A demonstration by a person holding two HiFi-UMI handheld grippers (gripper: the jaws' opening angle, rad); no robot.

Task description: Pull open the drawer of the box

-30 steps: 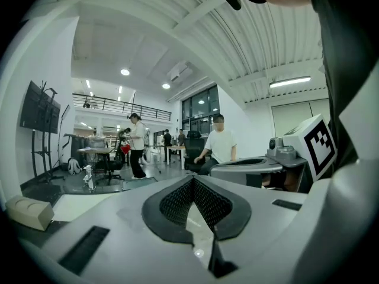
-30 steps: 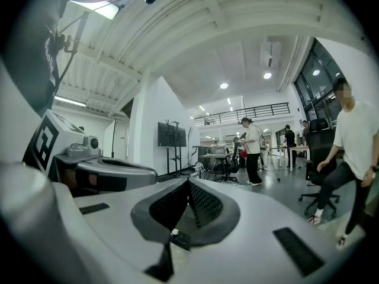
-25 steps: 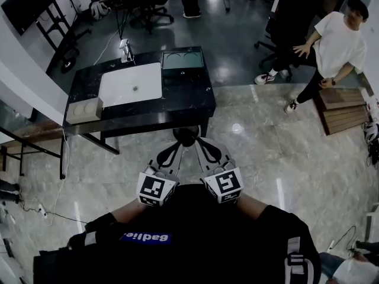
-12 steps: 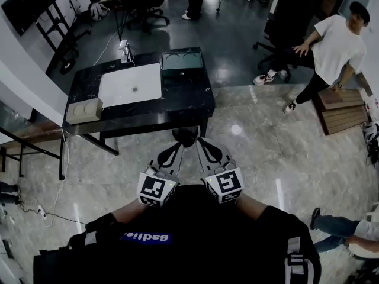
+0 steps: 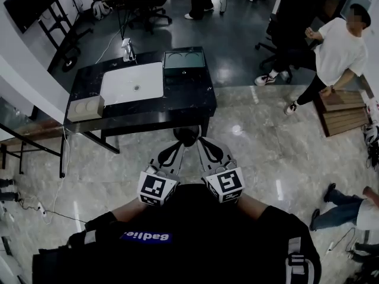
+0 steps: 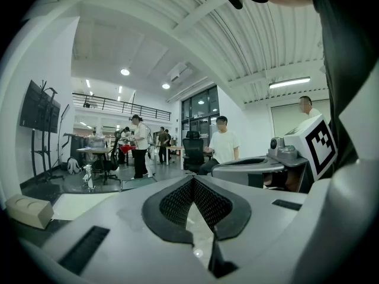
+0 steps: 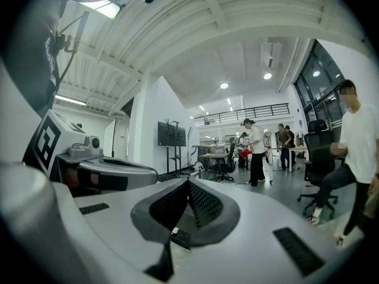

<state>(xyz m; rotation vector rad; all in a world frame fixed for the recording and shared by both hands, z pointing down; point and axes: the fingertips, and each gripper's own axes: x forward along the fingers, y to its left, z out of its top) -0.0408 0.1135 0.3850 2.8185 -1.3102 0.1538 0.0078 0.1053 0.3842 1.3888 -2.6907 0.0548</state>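
The left gripper (image 6: 192,182) is showing its jaws pressed together tip to tip, with nothing between them. The right gripper (image 7: 188,183) is showing the same, closed on nothing. The person is holding both grippers close to the chest, side by side and pointing roughly level towards the far side of the room.

The task is not yet getting under way, as far as I can judge. Neither gripper is touching or nearing the box (image 5: 86,108), so the approach, the grip on the drawer and the pull are all waiting to be done.

The box is sitting on the near left corner of the black table (image 5: 189,99), well apart from both grippers and off to their left. It is looking small, low and pale beige, with rounded corners and two round shapes on its top. No view is showing the drawer front or a handle clearly enough to tell. To its right a white mat (image 5: 132,83) is lying on the table, with a dark tray (image 5: 183,60) at the far edge.
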